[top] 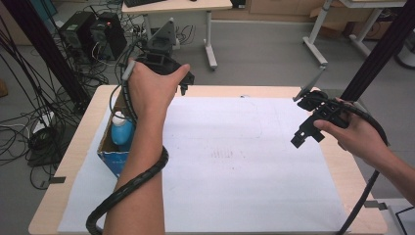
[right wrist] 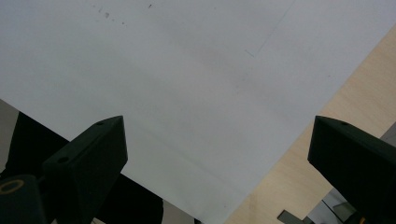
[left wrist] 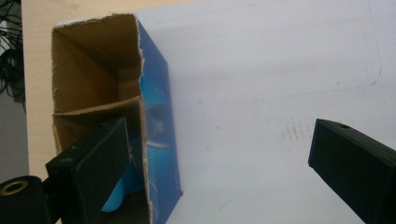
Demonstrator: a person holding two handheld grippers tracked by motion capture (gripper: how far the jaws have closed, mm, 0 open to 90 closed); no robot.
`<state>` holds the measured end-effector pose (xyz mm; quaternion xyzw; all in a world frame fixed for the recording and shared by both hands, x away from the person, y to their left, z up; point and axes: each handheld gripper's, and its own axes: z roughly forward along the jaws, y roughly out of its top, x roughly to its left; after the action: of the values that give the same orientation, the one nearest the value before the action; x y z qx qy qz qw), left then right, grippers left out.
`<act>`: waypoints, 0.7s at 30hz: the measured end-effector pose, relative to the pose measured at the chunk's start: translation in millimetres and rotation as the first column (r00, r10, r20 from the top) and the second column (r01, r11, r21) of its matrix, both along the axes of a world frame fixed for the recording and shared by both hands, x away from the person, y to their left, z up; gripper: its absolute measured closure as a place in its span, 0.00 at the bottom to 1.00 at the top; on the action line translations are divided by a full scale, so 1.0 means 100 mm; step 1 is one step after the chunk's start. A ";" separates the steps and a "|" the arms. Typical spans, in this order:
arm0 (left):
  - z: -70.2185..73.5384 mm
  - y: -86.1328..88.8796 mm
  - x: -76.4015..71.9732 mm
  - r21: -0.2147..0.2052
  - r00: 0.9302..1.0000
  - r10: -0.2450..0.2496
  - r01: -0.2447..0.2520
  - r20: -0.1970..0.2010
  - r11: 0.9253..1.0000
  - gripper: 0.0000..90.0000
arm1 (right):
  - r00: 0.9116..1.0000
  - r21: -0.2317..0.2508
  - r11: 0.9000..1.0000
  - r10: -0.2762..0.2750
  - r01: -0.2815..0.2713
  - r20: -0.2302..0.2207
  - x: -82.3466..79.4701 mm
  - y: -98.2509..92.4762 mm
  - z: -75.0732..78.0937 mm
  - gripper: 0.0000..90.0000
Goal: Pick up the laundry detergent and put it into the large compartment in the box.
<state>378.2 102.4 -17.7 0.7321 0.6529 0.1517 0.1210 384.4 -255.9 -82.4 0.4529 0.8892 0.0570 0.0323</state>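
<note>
1. The left gripper (top: pixel 183 82) hangs above the far end of the cardboard box (top: pixel 108 147) at the table's left side; its jaws stand wide apart and grasp nothing.

2. In the left gripper view one jaw sits over the box's open top and the other over the bare white sheet (left wrist: pixel 280 70), so the box's blue side wall (left wrist: pixel 159 121) runs up between them.

3. The blue bottle (top: pixel 122 131) stands in the box's near compartment, white cap up. It lies below and toward the person from the left jaws, partly behind the forearm in the high view.

4. The box's long axis runs from near to far along the table's left edge; a cardboard divider (left wrist: pixel 98 108) splits it, and the far compartment looks empty.

5. The right gripper (top: pixel 307 132) hovers over the sheet's right part, well apart from the box, jaws spread and empty. The left hand is clearly the nearer one.

6. I'd judge the bottle must come straight up, since the box walls hem it in. The sheet's middle offers plenty of open room; the table (top: pixel 93 105) edge lies just left of the box.
</note>
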 end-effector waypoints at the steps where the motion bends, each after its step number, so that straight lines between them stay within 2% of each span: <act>1: 0.00 -0.01 0.01 0.000 1.000 -0.003 0.003 -0.002 1.000 0.06 | 1.000 0.001 1.000 0.004 -0.004 0.002 0.00 -0.01 0.00 0.05; 21: -0.10 -0.11 0.10 -0.004 0.999 -0.031 0.031 -0.021 1.000 0.06 | 1.000 -0.005 1.000 -0.001 0.001 0.001 0.03 0.01 -0.01 0.05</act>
<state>388.3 91.4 -27.5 0.7435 0.6431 0.1411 0.1177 387.0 -255.0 -83.3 0.4532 0.8890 0.0552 0.0341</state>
